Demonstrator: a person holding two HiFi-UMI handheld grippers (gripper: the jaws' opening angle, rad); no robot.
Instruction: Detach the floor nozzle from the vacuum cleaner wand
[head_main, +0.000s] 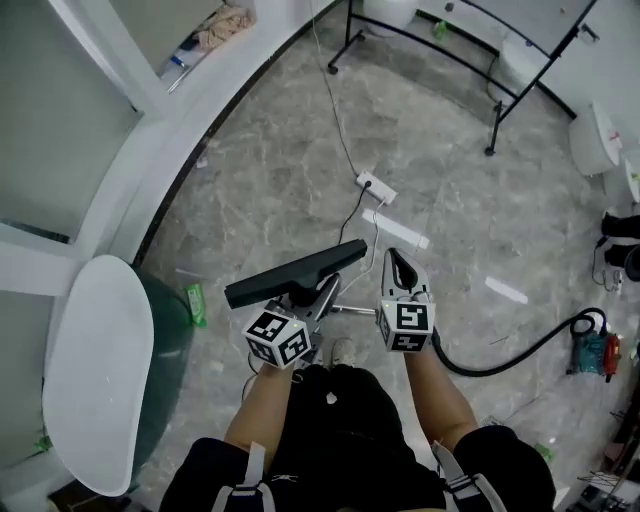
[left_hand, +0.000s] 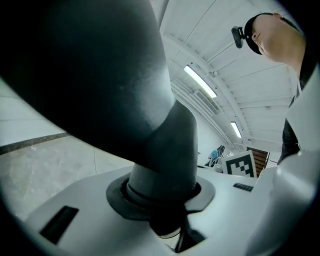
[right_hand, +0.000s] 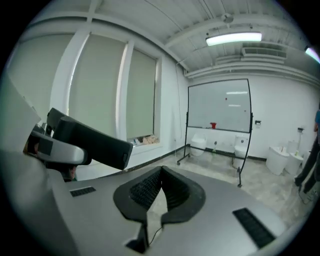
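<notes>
the left hand-held gripper is clenched on the floor nozzle, which it holds up in the air in front of the person, well above the marble floor. in the left gripper view its jaws close round the nozzle's round dark neck, the pads pressing on both sides, while the broad dark body of the nozzle fills the upper left of the frame. from the head view the nozzle is a long dark bar, tilted, its right end higher in the picture.

the right hand-held gripper is just beside it on the right, level with it, and grasps nothing: its own view shows the ribbed pads brought together with only floor behind them. the same view catches the nozzle off to the left, apart from these jaws.

a thin silvery bar lies low between the two grippers; it may be the wand, but it is too small to tell. a black hose curls across the floor at the right, and a white power strip lies farther out. a whiteboard on a frame stands at the far wall.
</notes>
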